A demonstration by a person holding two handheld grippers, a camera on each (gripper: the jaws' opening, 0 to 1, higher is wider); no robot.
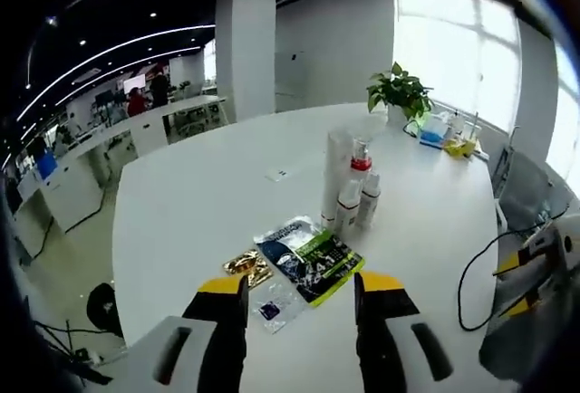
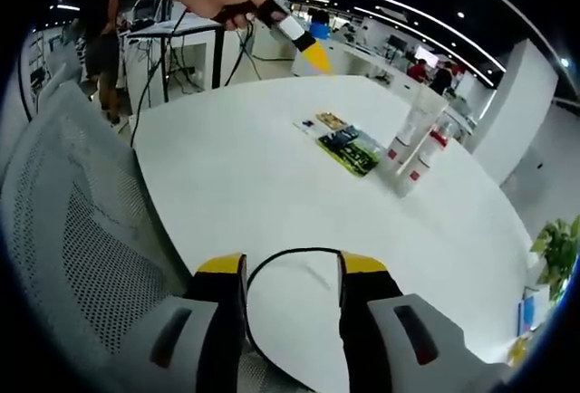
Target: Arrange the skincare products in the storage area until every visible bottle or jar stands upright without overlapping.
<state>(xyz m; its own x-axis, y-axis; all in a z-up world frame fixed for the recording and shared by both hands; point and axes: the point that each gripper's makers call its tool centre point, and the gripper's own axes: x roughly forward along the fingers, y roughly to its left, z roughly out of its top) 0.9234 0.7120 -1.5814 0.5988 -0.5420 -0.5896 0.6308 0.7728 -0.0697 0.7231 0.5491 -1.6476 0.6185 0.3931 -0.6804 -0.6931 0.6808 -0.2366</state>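
The left claw (image 1: pixel 302 298) hovers with its jaws spread and nothing between them, just short of glossy flat sachets (image 1: pixel 310 257) lying on the smooth white tabletop (image 1: pixel 199 212). Just beyond stand slim white bottles (image 1: pixel 349 189), upright and clustered. The right claw (image 2: pixel 290 275), also gaping and holding nothing, hangs over the tabletop's edge above a black cable (image 2: pixel 272 262), beside a grey mesh chair (image 2: pixel 82 230).

Right claw (image 2: pixel 290 289) gapes empty over the table (image 2: pixel 236 176); bottles (image 2: pixel 412 144) stand upright.
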